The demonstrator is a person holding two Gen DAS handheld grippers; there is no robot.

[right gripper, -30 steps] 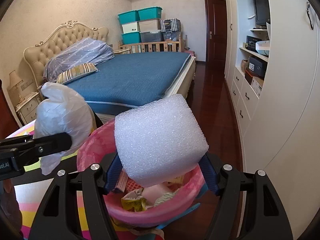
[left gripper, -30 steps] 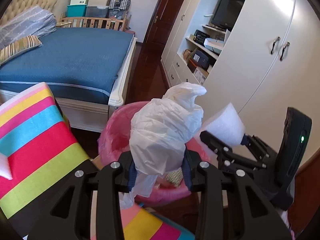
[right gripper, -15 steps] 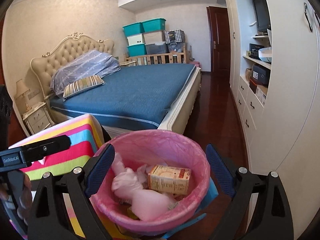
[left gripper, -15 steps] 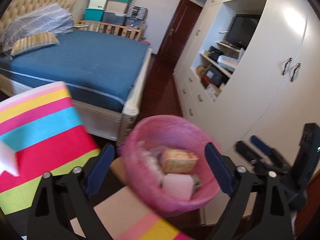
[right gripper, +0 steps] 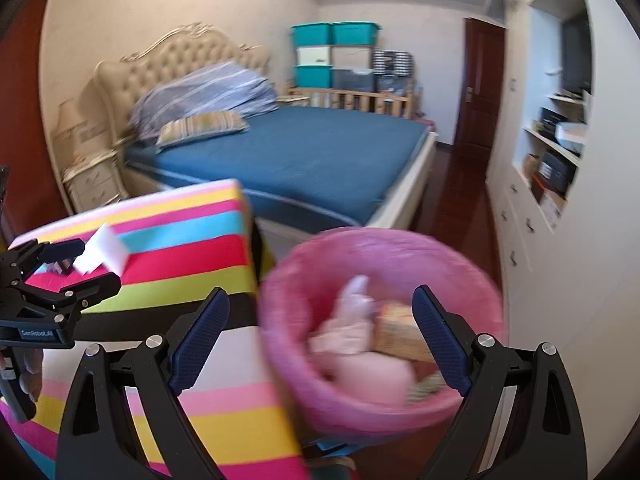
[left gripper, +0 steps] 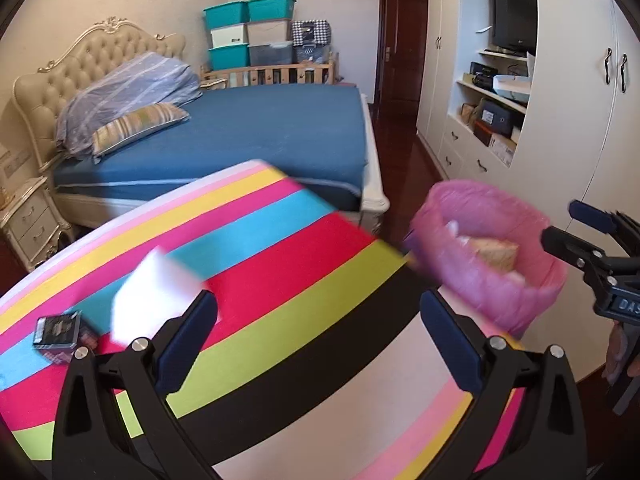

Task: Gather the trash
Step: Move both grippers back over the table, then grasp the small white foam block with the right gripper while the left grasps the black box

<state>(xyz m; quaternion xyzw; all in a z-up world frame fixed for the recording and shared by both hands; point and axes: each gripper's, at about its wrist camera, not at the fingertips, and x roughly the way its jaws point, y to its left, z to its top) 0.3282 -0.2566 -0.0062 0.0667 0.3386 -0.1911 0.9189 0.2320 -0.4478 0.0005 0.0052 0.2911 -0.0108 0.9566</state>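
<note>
A pink-lined trash bin (left gripper: 492, 256) stands off the right edge of the striped table (left gripper: 280, 280); it also shows in the right wrist view (right gripper: 380, 312), holding a white bag, foam and a small box. My left gripper (left gripper: 316, 340) is open and empty over the table, pointing toward a white foam piece (left gripper: 156, 292) and a small dark packet (left gripper: 56, 330). My right gripper (right gripper: 320, 344) is open and empty just in front of the bin. The left gripper shows in the right wrist view (right gripper: 80, 264) near the foam piece (right gripper: 102, 254).
A blue bed (left gripper: 260, 132) lies behind the table. White wardrobes and shelves (left gripper: 560, 100) line the right wall. A nightstand (left gripper: 28, 224) stands at the left. Dark wooden floor (right gripper: 452, 208) runs between bed and wardrobes.
Both grippers let go of their loads: the white bag and foam block now lie in the bin. Both have opened, and the left one has swung left over the table.
</note>
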